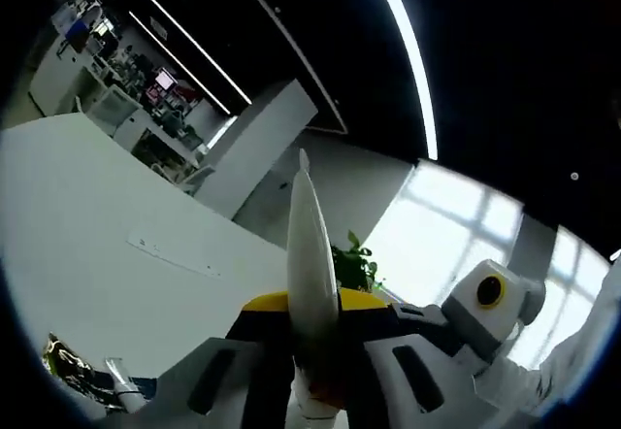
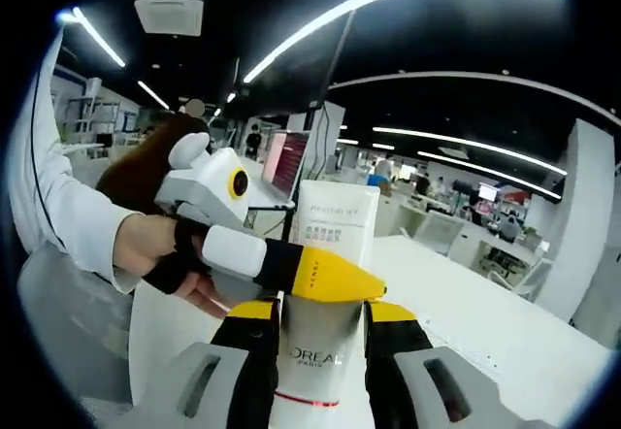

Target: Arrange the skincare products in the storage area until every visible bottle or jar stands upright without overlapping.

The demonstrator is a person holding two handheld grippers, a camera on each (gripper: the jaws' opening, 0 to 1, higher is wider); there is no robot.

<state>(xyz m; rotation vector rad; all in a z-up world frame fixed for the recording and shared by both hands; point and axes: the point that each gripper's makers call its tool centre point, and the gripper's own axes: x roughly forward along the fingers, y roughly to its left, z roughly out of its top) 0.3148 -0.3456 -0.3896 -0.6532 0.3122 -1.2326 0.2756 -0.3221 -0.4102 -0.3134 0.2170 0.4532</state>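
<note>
The left tool is clamped on a white tube. The right tool grips a L'Oreal bottle, with a white box just behind it.

white table, nothing discernible on it

We see a white L'Oréal tube with dark lettering and a thin red line near its lower part, between the black-and-yellow jaws of the right gripper. The left gripper reaching across it is white, black and yellow. The desk is white, the leafy plant green.
</note>
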